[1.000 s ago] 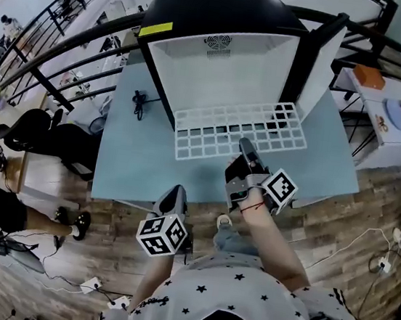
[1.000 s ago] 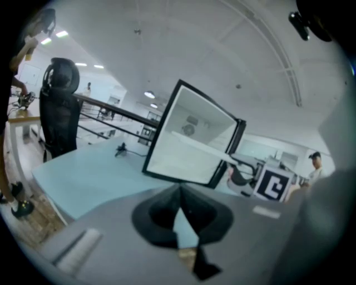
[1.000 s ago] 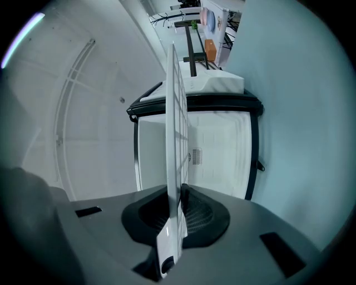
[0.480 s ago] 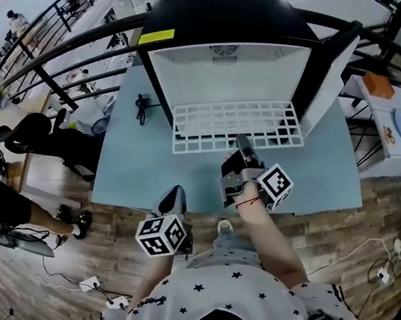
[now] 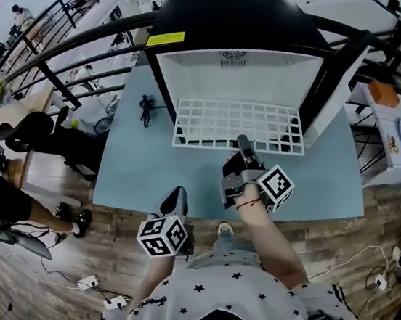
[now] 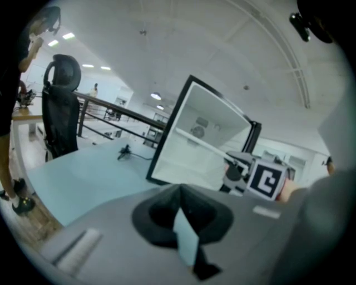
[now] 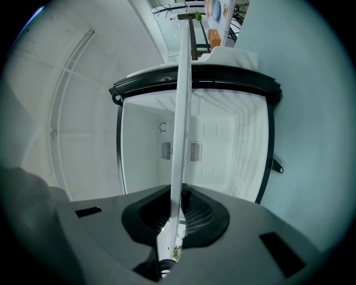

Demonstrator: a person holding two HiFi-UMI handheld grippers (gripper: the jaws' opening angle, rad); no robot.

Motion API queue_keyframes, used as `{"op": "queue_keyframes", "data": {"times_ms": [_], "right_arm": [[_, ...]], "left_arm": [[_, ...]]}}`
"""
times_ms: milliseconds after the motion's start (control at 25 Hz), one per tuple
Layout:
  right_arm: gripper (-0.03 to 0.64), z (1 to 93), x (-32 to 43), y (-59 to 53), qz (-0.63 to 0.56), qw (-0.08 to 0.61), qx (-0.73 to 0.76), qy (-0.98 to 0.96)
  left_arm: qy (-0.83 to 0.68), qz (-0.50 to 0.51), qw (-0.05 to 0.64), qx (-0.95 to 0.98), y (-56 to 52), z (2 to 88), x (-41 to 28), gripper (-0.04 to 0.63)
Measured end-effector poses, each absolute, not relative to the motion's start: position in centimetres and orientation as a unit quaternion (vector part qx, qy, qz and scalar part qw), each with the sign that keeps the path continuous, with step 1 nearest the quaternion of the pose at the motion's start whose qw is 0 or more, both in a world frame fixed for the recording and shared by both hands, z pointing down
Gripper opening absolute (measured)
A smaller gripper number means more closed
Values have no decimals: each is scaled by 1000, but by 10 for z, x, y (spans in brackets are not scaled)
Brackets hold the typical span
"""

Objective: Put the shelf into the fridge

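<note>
The right gripper [image 7: 176, 214] has its jaws pinched on the front rail of the white wire shelf [image 7: 181, 106]. In the right gripper view the shelf is seen edge-on, a thin white bar running from the jaws straight up toward 12 o'clock. Behind it is the white inside of the fridge [image 7: 245, 145], with a small vent [image 7: 193, 151] on the back wall.

From the head view, the right gripper [image 5: 242, 146] holds the shelf [image 5: 238, 122] near the middle of its near edge. The shelf lies about level. Most of its grid sits inside the fridge's open mouth, and the near rail is at the lip or just outside it. The fridge [image 5: 234, 17] is a small black box with a white lining, standing at 12 o'clock from the gripper on a pale blue table [image 5: 134, 161]. Its door [image 5: 338, 86] stands open at about 1 o'clock, and a yellow label [image 5: 165, 39] sits on the top left corner of the frame.

The left gripper [image 5: 175, 198] hangs at about 7 o'clock from the right one, over the near edge of the table and well apart from the shelf. Its jaws are pressed together with nothing in them, as the left gripper view [image 6: 181, 222] shows.

A small black cable [image 5: 146, 108] lies on the table at 10 o'clock from the right gripper, just beside the fridge's left wall. A black office chair [image 5: 35, 134] stands off the table at 9 o'clock.
</note>
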State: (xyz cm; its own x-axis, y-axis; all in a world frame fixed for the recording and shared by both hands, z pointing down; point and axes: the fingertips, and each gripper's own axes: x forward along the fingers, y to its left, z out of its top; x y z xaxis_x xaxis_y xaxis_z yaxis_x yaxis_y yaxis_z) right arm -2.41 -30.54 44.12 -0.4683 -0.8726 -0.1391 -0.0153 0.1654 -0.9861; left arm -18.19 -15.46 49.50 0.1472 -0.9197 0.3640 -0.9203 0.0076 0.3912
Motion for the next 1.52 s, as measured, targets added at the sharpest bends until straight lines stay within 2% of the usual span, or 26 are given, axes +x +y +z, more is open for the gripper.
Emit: {"op": "queue_keyframes", "data": {"times_ms": [480, 680, 720, 800, 1040, 1520], "right_arm": [[41, 441, -25, -308, -541, 358, -351, 675], [41, 439, -27, -308, -544, 356, -340, 679], [41, 438, -28, -308, -544, 356, -337, 681], [41, 437, -29, -308, -545, 352, -335, 683], [41, 438, -30, -308, -545, 344, -331, 689], [41, 435, -31, -308, -559, 345, -334, 676]], "left_arm": [[-641, -11, 266, 720, -173, 482, -181, 8], [-599, -89, 291, 741, -193, 457, -172, 9], [-583, -107, 306, 745, -199, 453, -170, 27], [-554, -130, 335, 751, -213, 448, -164, 127], [-549, -152, 365, 736, -246, 450, -161, 132], [-526, -191, 373, 740, -252, 441, -160, 146]]}}
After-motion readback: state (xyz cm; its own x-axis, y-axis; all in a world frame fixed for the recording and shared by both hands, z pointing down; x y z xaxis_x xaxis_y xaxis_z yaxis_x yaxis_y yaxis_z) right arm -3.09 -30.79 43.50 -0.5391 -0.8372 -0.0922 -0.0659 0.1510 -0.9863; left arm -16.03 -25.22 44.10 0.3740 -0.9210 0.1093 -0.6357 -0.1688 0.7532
